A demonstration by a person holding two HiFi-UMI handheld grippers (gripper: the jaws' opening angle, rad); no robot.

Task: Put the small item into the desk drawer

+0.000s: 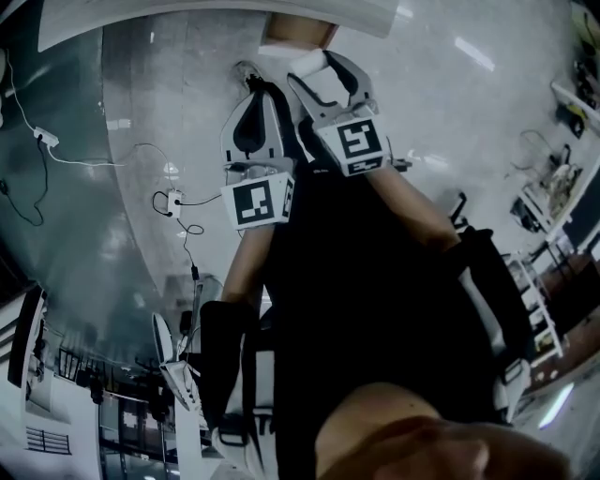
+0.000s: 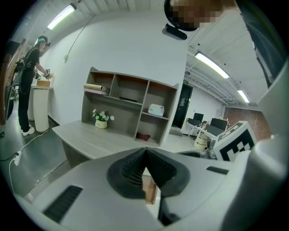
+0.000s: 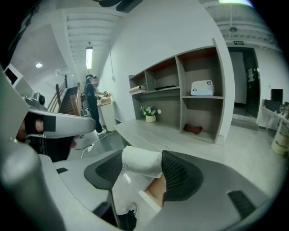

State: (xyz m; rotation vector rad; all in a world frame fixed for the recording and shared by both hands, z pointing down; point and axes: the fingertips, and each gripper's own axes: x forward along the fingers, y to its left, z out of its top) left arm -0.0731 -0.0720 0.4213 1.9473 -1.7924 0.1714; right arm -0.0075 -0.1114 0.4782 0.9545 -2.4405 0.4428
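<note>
My right gripper (image 3: 143, 169) is shut on a small white roll wrapped in clear film (image 3: 141, 161), which lies crosswise between its dark ribbed pads. In the head view the roll (image 1: 307, 64) shows at the right gripper's (image 1: 323, 70) tip, just below the pale desk edge (image 1: 234, 14) and a brown wooden opening (image 1: 298, 33) that may be the drawer. My left gripper (image 2: 144, 158) is shut with nothing in it, its pads meeting at the tip. It sits beside the right one, slightly lower (image 1: 251, 89). A brown wooden edge (image 2: 150, 189) shows under the left jaws.
The grey desk (image 2: 90, 135) carries a shelf unit with a flower pot (image 2: 101, 119), a white box (image 2: 156, 109) and a dark red thing (image 2: 143, 136). A person (image 2: 29, 81) stands at a white pedestal far left. A power strip with cable (image 1: 173, 200) lies on the floor.
</note>
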